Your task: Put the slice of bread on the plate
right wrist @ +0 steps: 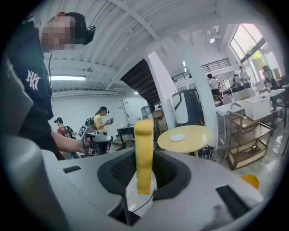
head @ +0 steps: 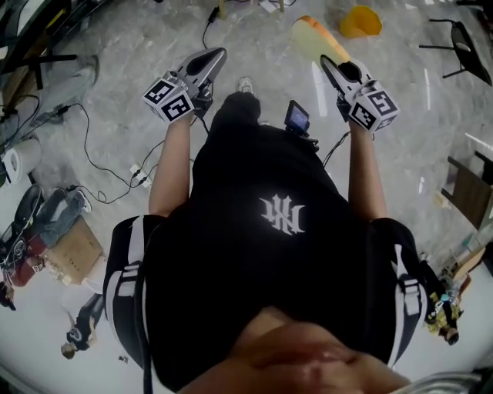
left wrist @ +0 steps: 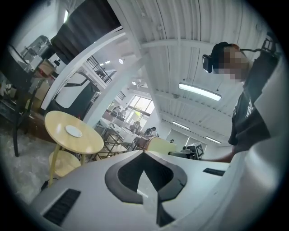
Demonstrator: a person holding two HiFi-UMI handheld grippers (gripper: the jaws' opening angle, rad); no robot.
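**Operator:** Status of the left gripper [head: 216,55]?

**Technician:** Its jaws are pressed together, tip to tip. Nothing sits between them. It is held out ahead of the person, at about the same height as the other unit.

**Operator:** Status of the right gripper [head: 326,66]?

**Technician:** Its jaws are pinching the slice of bread [right wrist: 143,153]. The pads press on both flat faces.

**Operator:** Orientation of the slice?

**Technician:** Upright and seen edge-on in the right gripper view. The lower part sits between the pads. The rounded top stands clear above the jaw tips.

**Operator:** Location of the plate [right wrist: 178,137]?

**Technician:** It lies flat near the middle of a round yellow table [right wrist: 195,140]. The table stands ahead of both grippers and well apart from the slice. The slice is in the air, not over the table.

**Operator:** Position of the person?

**Technician:** Standing, in a black shirt [head: 262,254], with both forearms extended forward. The floor [head: 400,131] below is grey and marbled, with cables [head: 100,165] running across it on the left.

**Operator:** Other items?

**Technician:** A yellow object [head: 360,21] lies on the floor beyond the right gripper. It looks like a small container, but the head view is too distorted to confirm this.
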